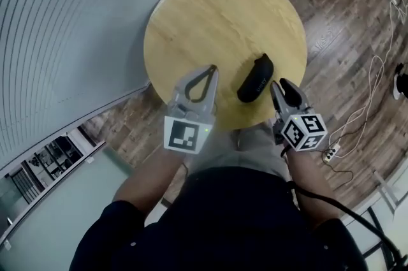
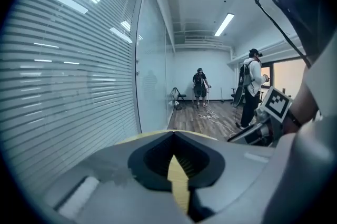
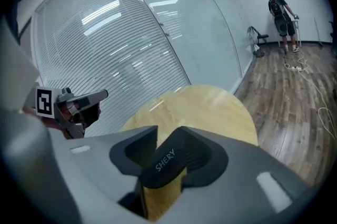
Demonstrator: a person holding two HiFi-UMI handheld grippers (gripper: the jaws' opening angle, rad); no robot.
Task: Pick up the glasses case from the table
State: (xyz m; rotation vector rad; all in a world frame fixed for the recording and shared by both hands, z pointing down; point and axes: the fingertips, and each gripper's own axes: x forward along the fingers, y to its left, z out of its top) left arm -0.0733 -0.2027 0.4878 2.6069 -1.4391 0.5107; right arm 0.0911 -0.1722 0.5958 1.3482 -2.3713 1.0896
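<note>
A black, oblong glasses case (image 1: 255, 78) lies on the round wooden table (image 1: 210, 14), near its front edge. My right gripper (image 1: 279, 85) hovers just right of the case's near half. In the right gripper view its jaws (image 3: 168, 131) stand slightly apart, and the case (image 3: 163, 161), printed SHERY, shows slantwise in the gap just ahead of the tips. I cannot tell whether anything touches it. My left gripper (image 1: 213, 68) hangs over the table's front edge to the left of the case, tips together and nothing held. Its jaws (image 2: 174, 134) meet at the tip.
A glass wall with blinds (image 1: 70, 27) curves round the table's left side. Wooden floor (image 1: 344, 40) lies to the right, with white cables and a power strip (image 1: 330, 153). Two people (image 2: 251, 86) stand far off in the room.
</note>
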